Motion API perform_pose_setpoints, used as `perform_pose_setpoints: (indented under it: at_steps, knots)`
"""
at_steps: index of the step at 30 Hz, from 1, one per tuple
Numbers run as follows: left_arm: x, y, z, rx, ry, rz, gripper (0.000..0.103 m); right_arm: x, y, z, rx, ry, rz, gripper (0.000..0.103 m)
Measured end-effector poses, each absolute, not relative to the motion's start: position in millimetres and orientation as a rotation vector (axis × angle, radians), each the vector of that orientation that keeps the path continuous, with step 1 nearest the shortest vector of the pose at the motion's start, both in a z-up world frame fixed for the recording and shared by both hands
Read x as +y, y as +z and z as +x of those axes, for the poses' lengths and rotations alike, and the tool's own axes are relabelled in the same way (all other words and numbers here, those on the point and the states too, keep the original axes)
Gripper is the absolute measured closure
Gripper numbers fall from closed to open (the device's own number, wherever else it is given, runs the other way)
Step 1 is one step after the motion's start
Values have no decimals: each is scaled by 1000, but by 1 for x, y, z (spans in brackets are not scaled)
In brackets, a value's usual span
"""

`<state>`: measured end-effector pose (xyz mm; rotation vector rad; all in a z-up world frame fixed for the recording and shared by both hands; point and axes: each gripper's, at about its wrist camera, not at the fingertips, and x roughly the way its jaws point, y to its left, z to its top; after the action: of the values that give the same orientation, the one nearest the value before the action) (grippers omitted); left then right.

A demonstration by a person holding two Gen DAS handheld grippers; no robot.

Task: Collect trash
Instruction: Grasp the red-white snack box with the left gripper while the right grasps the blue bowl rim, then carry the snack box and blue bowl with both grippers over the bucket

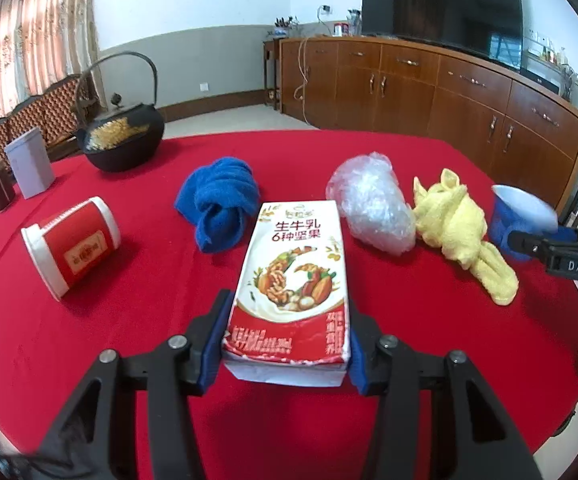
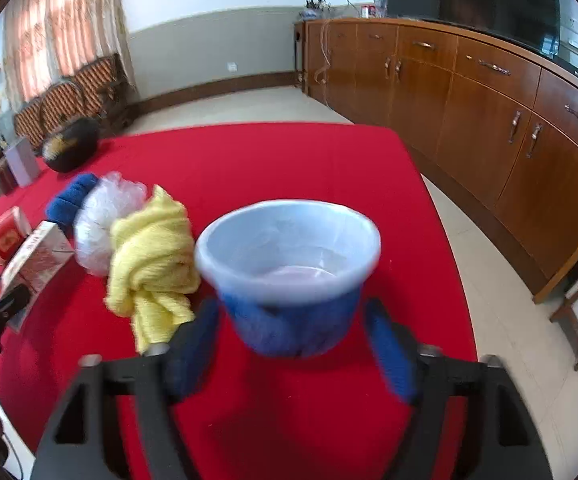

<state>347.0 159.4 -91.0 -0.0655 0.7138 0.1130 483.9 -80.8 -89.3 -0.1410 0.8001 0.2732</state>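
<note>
A red-and-white milk carton (image 1: 293, 264) lies flat on the red tablecloth (image 1: 129, 340), and my left gripper (image 1: 289, 320) is shut on its near end, blue pads pressing both sides. Beyond it lie a crumpled clear plastic bag (image 1: 373, 204) and a red-and-white cup (image 1: 73, 244) on its side. In the right wrist view a small blue bin (image 2: 289, 264) with a clear liner stands upright between the fingers of my right gripper (image 2: 291, 316). That gripper is open, with a gap on each side of the bin. The carton (image 2: 37, 256) shows at the left there.
A knotted blue cloth (image 1: 221, 204) and a yellow cloth (image 1: 461, 232) lie beside the bag. A black iron kettle (image 1: 121, 136) and a white tin (image 1: 29, 164) stand at the far left. A wooden sideboard (image 2: 489, 120) runs along the right, past the table's edge (image 2: 441, 216).
</note>
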Motion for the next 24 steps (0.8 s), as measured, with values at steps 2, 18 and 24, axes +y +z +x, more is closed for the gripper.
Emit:
perform_pose_setpoints:
  at_steps: [2, 18, 24]
  knots:
    - [158, -91, 350, 723, 108, -62, 51, -77, -91, 489, 808, 282, -149, 6]
    - [120, -60, 323, 632, 62, -41, 52, -120, -52, 427, 701, 291, -121, 27]
    - [75, -48, 300, 605, -2, -23, 52, -179, -45, 374, 673, 215, -135, 27]
